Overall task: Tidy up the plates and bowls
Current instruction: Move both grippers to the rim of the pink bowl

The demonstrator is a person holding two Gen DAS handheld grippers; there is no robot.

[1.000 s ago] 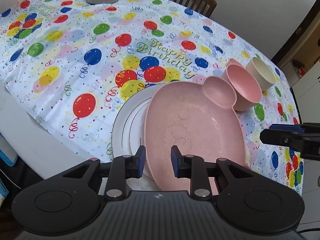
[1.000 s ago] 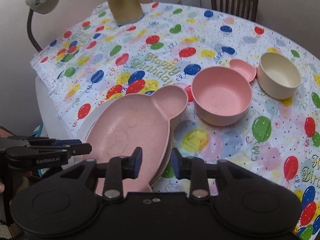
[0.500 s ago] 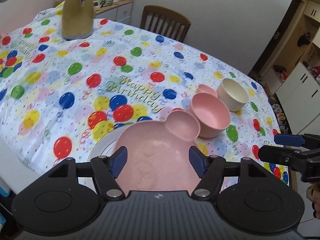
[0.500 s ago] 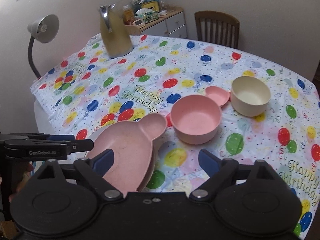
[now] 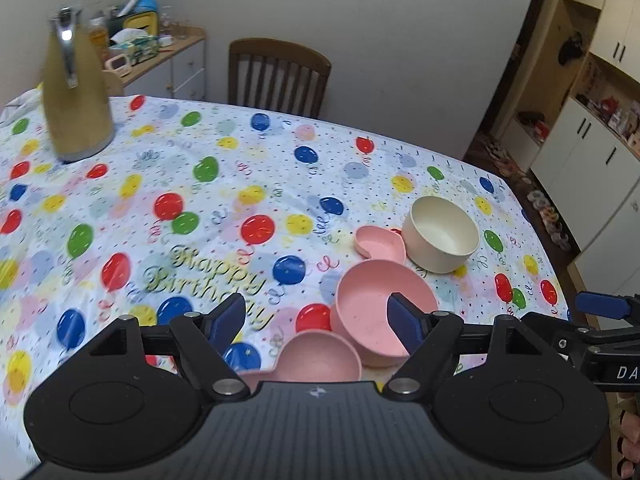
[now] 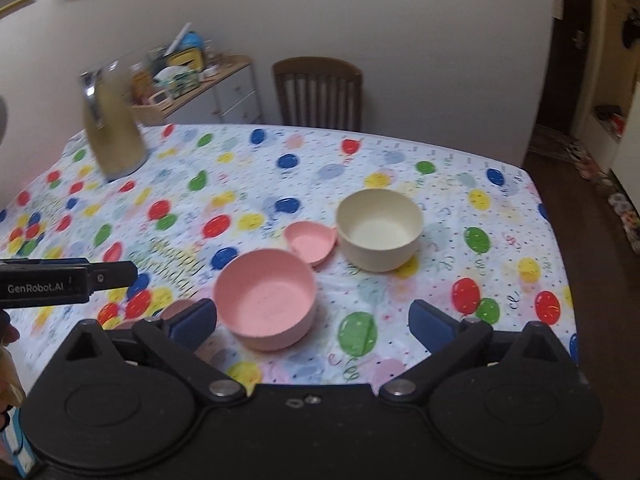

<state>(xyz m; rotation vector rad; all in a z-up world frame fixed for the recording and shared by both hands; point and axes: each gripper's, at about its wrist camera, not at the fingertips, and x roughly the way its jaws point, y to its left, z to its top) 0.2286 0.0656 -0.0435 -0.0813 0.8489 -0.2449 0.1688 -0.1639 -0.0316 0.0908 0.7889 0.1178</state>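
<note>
A pink bowl (image 5: pixel 374 312) (image 6: pixel 266 300) stands on the balloon tablecloth near the front edge. Behind it lie a small pink heart-shaped dish (image 5: pixel 378 242) (image 6: pixel 310 242) and a cream bowl (image 5: pixel 440 234) (image 6: pixel 380 230). Only the ear of the pink bear-shaped plate (image 5: pixel 318 358) shows, just below my left gripper (image 5: pixel 318 318), which is open and empty above the table's front edge. My right gripper (image 6: pixel 312 318) is open and empty, raised in front of the pink bowl. The rest of the plate is hidden behind the grippers.
A tall gold jug (image 5: pixel 76 92) (image 6: pixel 114 128) stands at the far left of the table. A wooden chair (image 5: pixel 278 76) (image 6: pixel 320 94) is behind the far edge. A cluttered sideboard (image 6: pixel 192 76) stands by the wall. White cabinets (image 5: pixel 600 152) are at the right.
Both grippers have opened, let go of the pink bear plate and pulled back and up from the table. The plate now lies low near the front edge.
</note>
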